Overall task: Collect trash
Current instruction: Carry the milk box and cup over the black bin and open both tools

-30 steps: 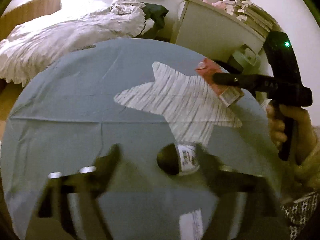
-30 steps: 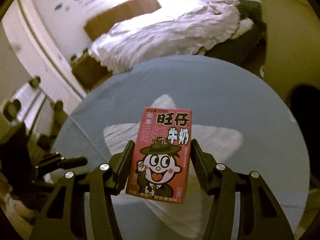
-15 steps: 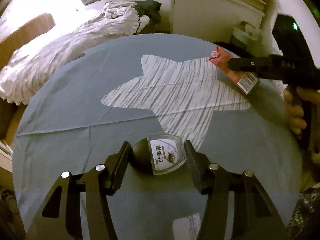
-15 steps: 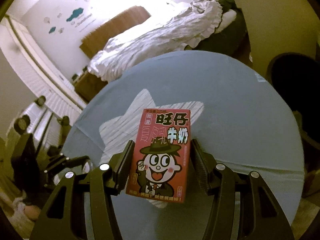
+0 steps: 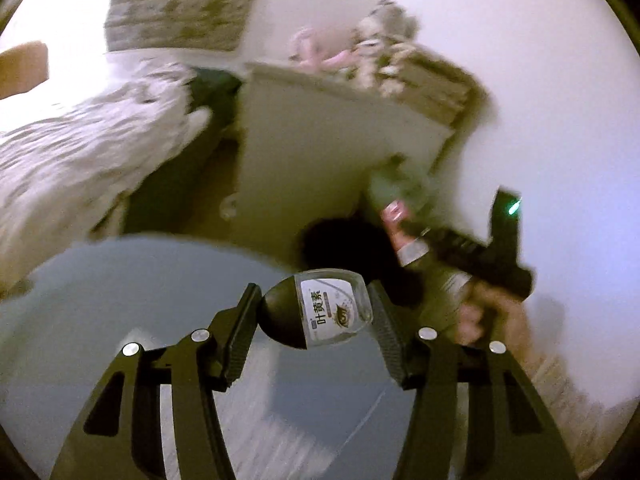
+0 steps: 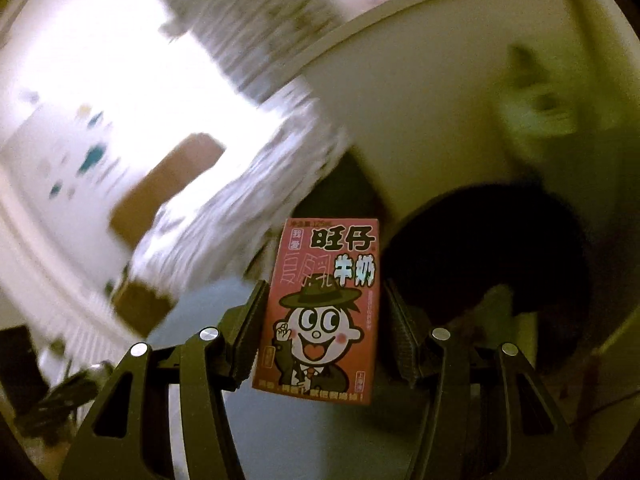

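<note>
the left gripper [image 5: 316, 314] is clamped on a small dark bottle with a clear cap end and a white printed label [image 5: 320, 308]. its jaws have just been closing, and the bottle now sits between the ribbed pads, raised clear of the round grey-blue cloth-covered table [image 5: 80, 300]. the right gripper [image 6: 322, 322] grasps a red rectangular milk carton printed with a cartoon face [image 6: 322, 312], upright between its pads and also clear of the table.

step in hand, as judged: transport. both items of trash are picked up and are being carried off the table toward disposal. both views are blurred.

a dark round opening, probably a black-lined bin [image 6: 492, 252], lies just past the table's far edge, in front of the pale cabinet [image 5: 320, 152]. in the left view the carton is close to this opening.

next move, as judged: bring each gripper over the opening beyond the table's rim, then release carton and bottle in turn, keeping the two grippers apart.
</note>
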A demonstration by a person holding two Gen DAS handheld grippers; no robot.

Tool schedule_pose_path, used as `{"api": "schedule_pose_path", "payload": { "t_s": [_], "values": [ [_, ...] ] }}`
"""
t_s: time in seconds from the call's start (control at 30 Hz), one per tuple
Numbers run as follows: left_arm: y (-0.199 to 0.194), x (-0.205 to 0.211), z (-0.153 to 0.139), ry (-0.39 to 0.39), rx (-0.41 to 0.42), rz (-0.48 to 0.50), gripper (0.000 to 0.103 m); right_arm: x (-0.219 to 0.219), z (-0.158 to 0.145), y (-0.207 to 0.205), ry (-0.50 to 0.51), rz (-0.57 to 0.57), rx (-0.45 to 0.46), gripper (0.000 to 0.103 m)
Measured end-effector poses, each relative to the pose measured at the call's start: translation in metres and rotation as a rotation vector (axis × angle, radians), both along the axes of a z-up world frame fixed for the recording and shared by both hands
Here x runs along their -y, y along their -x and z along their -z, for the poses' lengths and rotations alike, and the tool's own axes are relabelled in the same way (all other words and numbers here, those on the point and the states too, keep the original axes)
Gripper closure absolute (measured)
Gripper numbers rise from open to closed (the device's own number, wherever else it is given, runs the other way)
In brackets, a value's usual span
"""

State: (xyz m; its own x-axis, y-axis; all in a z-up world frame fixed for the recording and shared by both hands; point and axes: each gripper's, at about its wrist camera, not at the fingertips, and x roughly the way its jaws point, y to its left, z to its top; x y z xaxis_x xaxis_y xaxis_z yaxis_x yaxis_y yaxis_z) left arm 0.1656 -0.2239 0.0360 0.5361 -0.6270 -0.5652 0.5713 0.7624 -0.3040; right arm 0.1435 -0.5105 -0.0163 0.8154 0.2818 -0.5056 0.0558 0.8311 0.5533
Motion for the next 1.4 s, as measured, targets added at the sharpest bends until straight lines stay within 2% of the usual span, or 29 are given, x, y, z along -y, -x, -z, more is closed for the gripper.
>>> {"api": "schedule_pose_path", "payload": {
  "t_s": [0.07,0.17,0.27,0.33,0.43,0.67,0.8,1.4],
  "values": [
    [-0.019,0.033,0.001,0.003,0.012,0.04,0.049,0.024,0.004,-0.007,-0.012,0.058,0.002,0.047],
    [-0.054,0.077,0.014,0.009,-0.02,0.072,0.049,0.05,0.015,-0.017,-0.027,0.098,0.011,0.047],
    [-0.083,0.115,0.034,0.007,-0.078,0.099,0.049,0.06,0.027,-0.021,0.016,0.095,0.041,0.047],
    [-0.094,0.135,0.045,-0.004,-0.104,0.115,0.049,0.065,0.034,-0.026,0.014,0.086,0.025,0.047],
    [-0.108,0.152,0.061,-0.016,-0.144,0.129,0.049,0.072,0.036,-0.033,0.019,0.069,0.031,0.047],
    [-0.124,0.177,0.089,-0.049,-0.205,0.153,0.049,0.078,0.05,-0.045,-0.062,0.111,-0.002,0.047],
    [-0.132,0.183,0.099,-0.054,-0.229,0.154,0.049,0.077,0.048,-0.046,-0.069,0.112,0.0,0.047],
    [-0.147,0.199,0.109,-0.064,-0.276,0.163,0.048,0.09,0.062,-0.05,-0.105,0.176,-0.073,0.047]
  ]
}}
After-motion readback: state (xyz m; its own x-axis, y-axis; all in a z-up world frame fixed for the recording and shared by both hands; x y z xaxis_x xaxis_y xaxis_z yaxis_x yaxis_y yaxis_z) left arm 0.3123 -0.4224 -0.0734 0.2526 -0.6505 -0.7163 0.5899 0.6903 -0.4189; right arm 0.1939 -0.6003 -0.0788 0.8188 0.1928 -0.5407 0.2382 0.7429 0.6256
